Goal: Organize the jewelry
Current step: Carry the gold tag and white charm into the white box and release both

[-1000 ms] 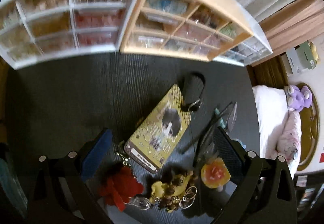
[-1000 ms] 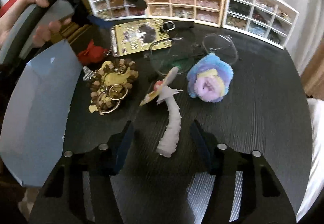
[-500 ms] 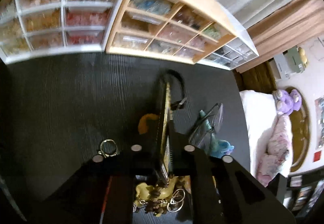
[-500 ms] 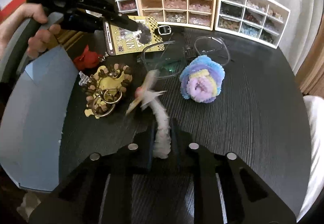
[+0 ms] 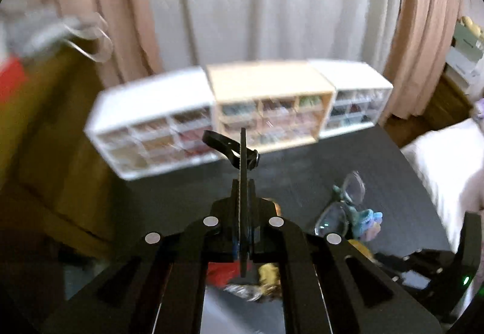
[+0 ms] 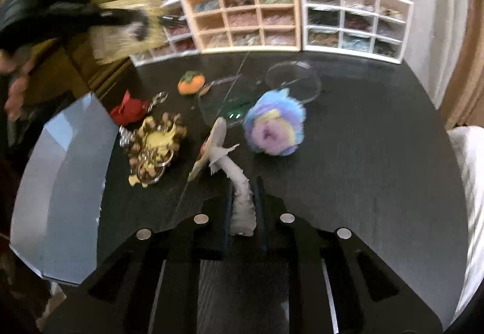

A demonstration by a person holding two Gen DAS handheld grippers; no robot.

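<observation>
My left gripper (image 5: 243, 192) is shut on the yellow card tag (image 5: 243, 183), seen edge-on with its black strap (image 5: 230, 146) at the top, lifted high above the black table. In the right wrist view the same tag (image 6: 130, 31) is a yellow blur at the upper left. My right gripper (image 6: 243, 192) is shut on the white fuzzy stem of a mushroom charm (image 6: 224, 152), low over the table. On the table lie a yellow beaded keychain (image 6: 154, 146), a red charm (image 6: 128, 108), an orange pumpkin charm (image 6: 190, 83) and a blue-purple pompom (image 6: 273, 128).
Three drawer organisers (image 6: 290, 16) stand along the table's far edge, before curtains. Clear glasses (image 6: 260, 89) lie mid-table. A blue-grey sheet (image 6: 60, 183) overhangs the left edge. A white bed (image 5: 444, 158) is to the right.
My left gripper closed on the card tag and raised it off the table, uncovering the pumpkin charm. My right gripper closed on the mushroom charm's stem and has begun lifting it.
</observation>
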